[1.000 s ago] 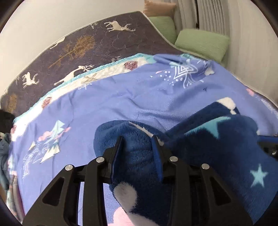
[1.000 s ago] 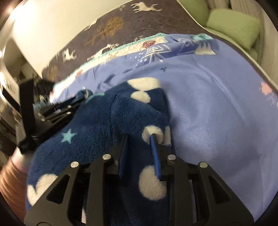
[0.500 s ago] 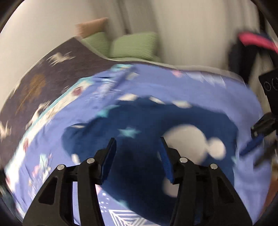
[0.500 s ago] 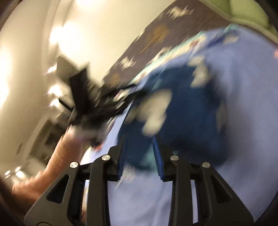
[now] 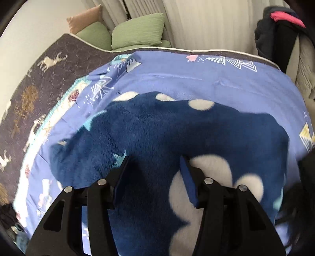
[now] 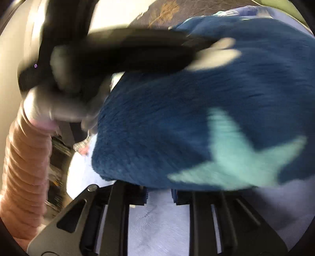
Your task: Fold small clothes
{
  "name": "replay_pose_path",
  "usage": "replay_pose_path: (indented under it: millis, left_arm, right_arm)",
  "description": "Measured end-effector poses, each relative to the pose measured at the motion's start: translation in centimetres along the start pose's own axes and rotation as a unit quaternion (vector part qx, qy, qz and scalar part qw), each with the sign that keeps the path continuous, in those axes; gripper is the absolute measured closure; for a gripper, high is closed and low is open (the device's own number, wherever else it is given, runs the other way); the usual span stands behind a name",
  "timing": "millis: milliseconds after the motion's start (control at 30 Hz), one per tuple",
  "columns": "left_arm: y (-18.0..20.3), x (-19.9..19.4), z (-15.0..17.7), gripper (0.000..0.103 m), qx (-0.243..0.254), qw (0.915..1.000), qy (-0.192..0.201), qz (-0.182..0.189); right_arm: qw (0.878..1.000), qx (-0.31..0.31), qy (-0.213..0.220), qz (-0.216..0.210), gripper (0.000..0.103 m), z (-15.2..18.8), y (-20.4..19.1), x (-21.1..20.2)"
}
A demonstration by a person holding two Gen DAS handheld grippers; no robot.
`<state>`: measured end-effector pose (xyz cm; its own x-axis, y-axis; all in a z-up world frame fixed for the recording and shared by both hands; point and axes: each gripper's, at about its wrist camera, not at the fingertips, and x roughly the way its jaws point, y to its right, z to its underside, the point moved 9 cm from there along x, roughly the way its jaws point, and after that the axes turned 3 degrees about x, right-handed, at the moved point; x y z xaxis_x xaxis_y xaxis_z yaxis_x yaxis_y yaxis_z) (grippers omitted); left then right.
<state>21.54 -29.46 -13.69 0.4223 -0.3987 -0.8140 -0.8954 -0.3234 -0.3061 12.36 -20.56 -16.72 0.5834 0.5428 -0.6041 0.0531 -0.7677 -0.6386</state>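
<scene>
At your twelve o'clock in the left wrist view a periwinkle blanket (image 5: 196,82) lies spread, printed with white triangles and pink clouds. Under it, out toward nine and ten o'clock, you see a dark quilted cover (image 5: 39,82) with pale deer and gold trees. Beyond its far edge, around eleven o'clock, two green cushions (image 5: 137,33) lean together, with a tan cushion (image 5: 84,18) just behind them. Pale pleated curtains (image 5: 206,23) hang at twelve to one o'clock. At two o'clock dark clothing (image 5: 271,39) with a pink strip hangs bunched, touching the blanket's far corner or just beside it; you cannot tell which.
</scene>
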Motion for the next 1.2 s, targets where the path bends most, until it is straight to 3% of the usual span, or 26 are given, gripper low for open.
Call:
replay_pose_path:
  millis: [100,167,267,367,433,567,733,767,800,867,933,1033,1100,1200]
  left_arm:
    - [-0.3,0.2,-0.2,0.05,-0.024,0.9995,0.008,0.02]
    - [-0.3,-0.1,-0.1,0.05,-0.018,0.9997,0.008,0.016]
    - [-0.2,-0.1,-0.2,0.05,-0.015,0.9997,0.009,0.014]
    - [-0.2,0.1,-0.3,0.049,-0.015,0.9998,0.003,0.014]
    - [-0.2,-0.2,0.0,0.049,-0.011,0.9999,0.006,0.009]
    - [-0.3,-0.3,0.3,0.049,-0.018,0.9996,0.02,0.01]
    - [-0.5,-0.5,0.3,0.049,-0.025,0.9991,0.031,0.012]
    - [-0.5,-0.7,0.2,0.049,-0.025,0.9991,0.035,0.005]
    - [-0.6,-1.1,0.2,0.048,-0.028,0.9988,0.04,-0.005]
    - [-0.8,-3.1,0.5,0.048,-0.052,0.9963,0.061,-0.033]
    - [-0.5,-6.2,1.9,0.045,-0.084,0.9899,0.104,-0.047]
    - [0.7,-10.9,5.5,0.032,-0.115,0.9785,0.157,-0.068]
    - [1.6,-12.7,8.2,0.029,-0.144,0.9732,0.166,-0.068]
    - [4.0,-13.0,12.1,0.025,-0.178,0.9722,0.146,-0.042]
  right_arm:
    - [0.999,-0.044,-0.007,0.029,0.085,0.0,-0.7,-0.5]
    - [0.999,-0.043,-0.006,0.012,0.087,-0.4,-0.4,-1.9]
    - [0.999,-0.016,0.043,-0.025,0.088,-2.7,0.4,-4.7]
    - [0.998,-0.006,0.033,-0.047,0.088,-2.8,-0.2,-3.5]
    - [0.999,-0.02,0.015,-0.035,0.09,-2.3,0.2,-1.8]
    - [0.999,0.031,0.007,-0.034,0.091,-2.2,3.2,-3.5]
    - [0.993,0.098,0.06,0.015,0.09,-0.6,9.6,-10.1]
    - [0.991,0.113,0.067,0.02,0.087,-0.2,10.4,-11.0]
    - [0.988,0.13,0.075,0.039,0.076,0.1,11.5,-11.7]
    - [0.985,0.148,0.084,0.032,0.075,0.6,12.4,-12.1]
    - [0.984,0.154,0.093,0.015,0.059,0.4,12.0,-12.2]
    - [0.988,0.123,0.089,0.013,0.045,-0.6,11.9,-12.3]
    - [0.992,0.103,0.075,0.024,0.042,-0.1,12.0,-12.4]
    - [0.994,0.083,0.065,0.036,0.042,0.5,10.7,-11.9]
